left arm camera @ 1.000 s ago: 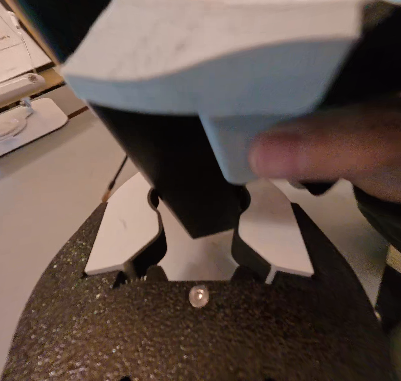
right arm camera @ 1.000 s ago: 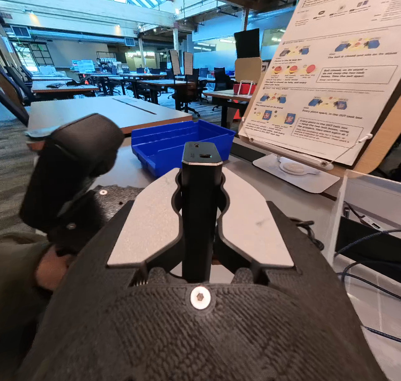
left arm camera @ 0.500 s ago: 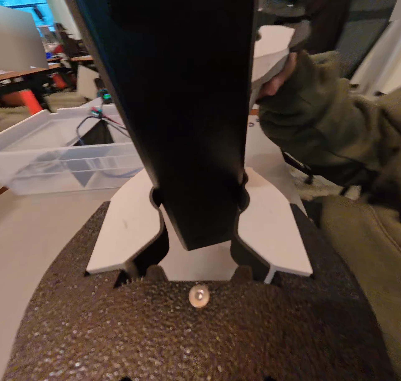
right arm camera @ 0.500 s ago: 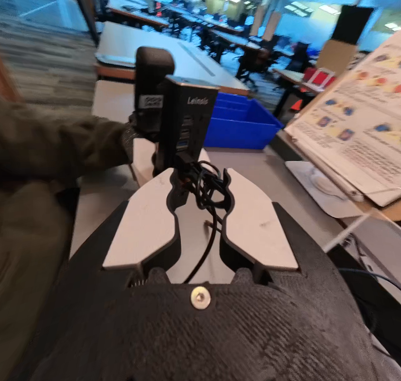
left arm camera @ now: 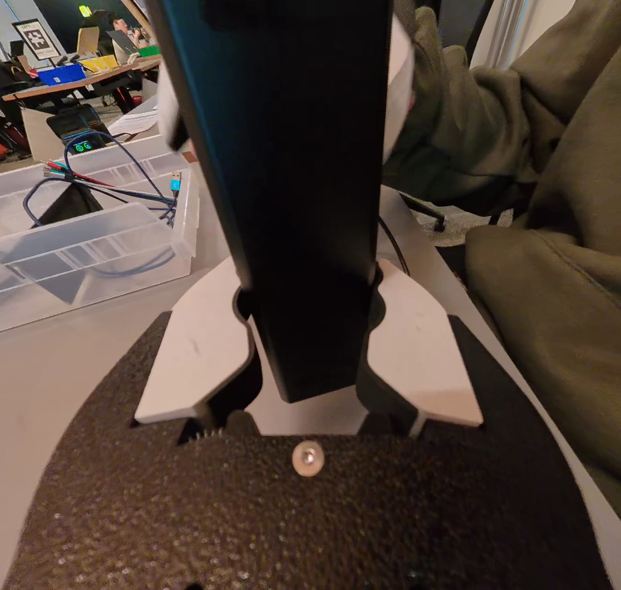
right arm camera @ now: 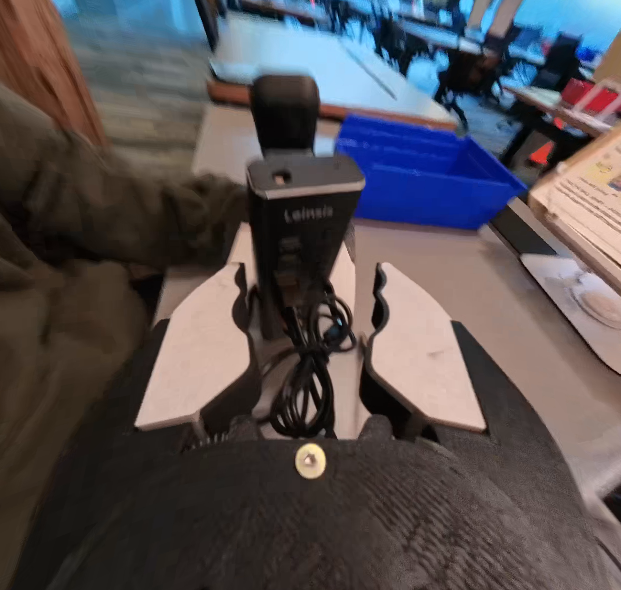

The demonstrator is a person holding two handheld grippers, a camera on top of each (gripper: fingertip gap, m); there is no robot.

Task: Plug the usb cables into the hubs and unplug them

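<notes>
A black USB hub (left arm camera: 295, 170) stands upright in my left gripper (left arm camera: 309, 271), whose white fingers (left arm camera: 201, 355) are shut on its lower end. In the right wrist view the same hub (right arm camera: 302, 224) stands just ahead, with its bundled black cable (right arm camera: 309, 365) hanging from the lower ports. My right gripper (right arm camera: 311, 288) is open, its fingers (right arm camera: 420, 355) spread either side of the cable without touching hub or cable. The left gripper's black body (right arm camera: 285, 113) shows behind the hub. The right gripper's white fingers (left arm camera: 400, 96) show behind the hub in the left wrist view.
A clear plastic bin (left arm camera: 100, 237) at left holds braided USB cables (left arm camera: 111, 187) and a black charger (left arm camera: 80, 133) with a green display. A blue bin (right arm camera: 420, 177) sits behind the hub. An instruction sheet (right arm camera: 588, 204) on a stand is at right. An olive sleeve (left arm camera: 504, 137) is close. Across from one pair of fingers to the other is roughly 6 cm.
The right gripper, shut on the hub a second ago, has let go, opened and drawn back. The left gripper keeps the hub and has swung toward the clear bin.
</notes>
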